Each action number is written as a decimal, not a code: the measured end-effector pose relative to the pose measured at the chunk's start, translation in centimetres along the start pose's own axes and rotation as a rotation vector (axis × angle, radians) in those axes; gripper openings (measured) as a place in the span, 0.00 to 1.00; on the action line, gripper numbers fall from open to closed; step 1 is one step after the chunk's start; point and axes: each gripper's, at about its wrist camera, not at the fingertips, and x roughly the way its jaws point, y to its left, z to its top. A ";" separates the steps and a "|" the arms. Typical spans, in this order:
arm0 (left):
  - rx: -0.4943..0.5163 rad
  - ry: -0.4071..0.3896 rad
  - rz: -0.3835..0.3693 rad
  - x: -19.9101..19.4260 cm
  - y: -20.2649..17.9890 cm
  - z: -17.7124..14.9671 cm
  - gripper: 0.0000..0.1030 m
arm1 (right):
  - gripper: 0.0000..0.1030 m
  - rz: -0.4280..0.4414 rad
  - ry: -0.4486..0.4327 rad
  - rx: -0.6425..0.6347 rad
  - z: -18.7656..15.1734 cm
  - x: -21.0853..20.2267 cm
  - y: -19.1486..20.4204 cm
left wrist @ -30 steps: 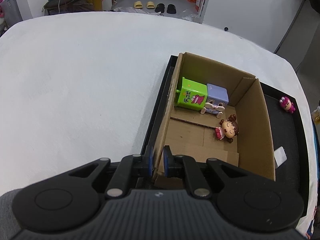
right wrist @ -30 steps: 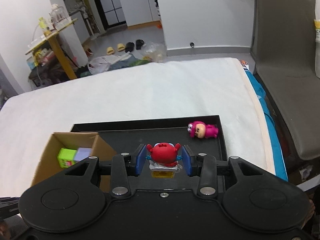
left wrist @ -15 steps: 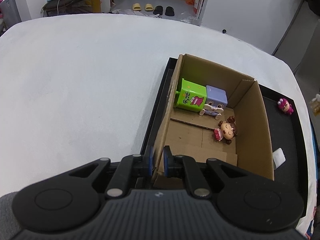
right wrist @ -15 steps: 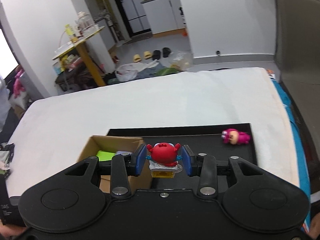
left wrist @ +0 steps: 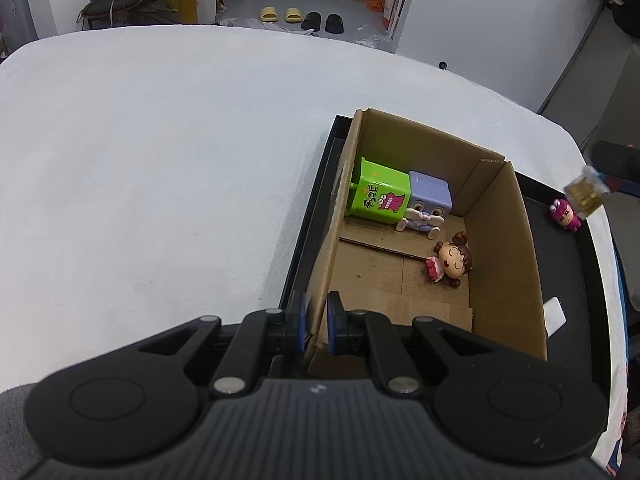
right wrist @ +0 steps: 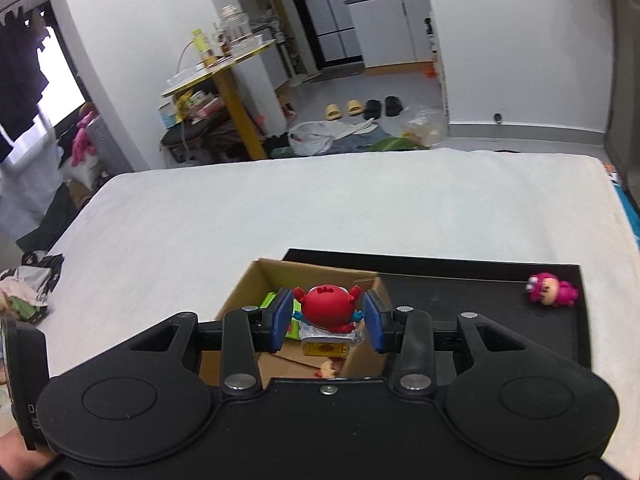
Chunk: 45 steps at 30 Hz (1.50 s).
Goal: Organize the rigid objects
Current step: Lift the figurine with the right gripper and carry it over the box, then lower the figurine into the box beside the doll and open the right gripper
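Your right tongs (right wrist: 327, 321) have moved from above the black tray (right wrist: 460, 296) to above the cardboard box (right wrist: 244, 296), and they are still clamped on the red toy (right wrist: 326, 306). So this toy is now ready, I think, to go down into the box beside the green cube (left wrist: 378, 196), the purple cube (left wrist: 430, 200) and the doll (left wrist: 452, 260). Your left tongs (left wrist: 317, 322) keep pinching the box wall. The pink toy (right wrist: 552, 289) remains on the tray.
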 end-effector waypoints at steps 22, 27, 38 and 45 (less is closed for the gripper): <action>-0.038 0.010 -0.049 0.2 1.1 0.2 0.09 | 0.37 0.107 0.178 0.022 -1.7 6.3 3.9; -0.039 0.014 -0.057 0.2 1.3 0.3 0.09 | 0.38 0.085 0.197 0.057 -2.5 7.9 3.7; -0.026 0.014 -0.037 0.3 0.8 0.4 0.09 | 0.53 0.118 0.189 0.092 -2.6 6.5 2.7; -0.021 0.013 -0.033 0.3 0.8 0.3 0.09 | 0.60 0.121 0.151 0.103 -1.5 3.8 2.0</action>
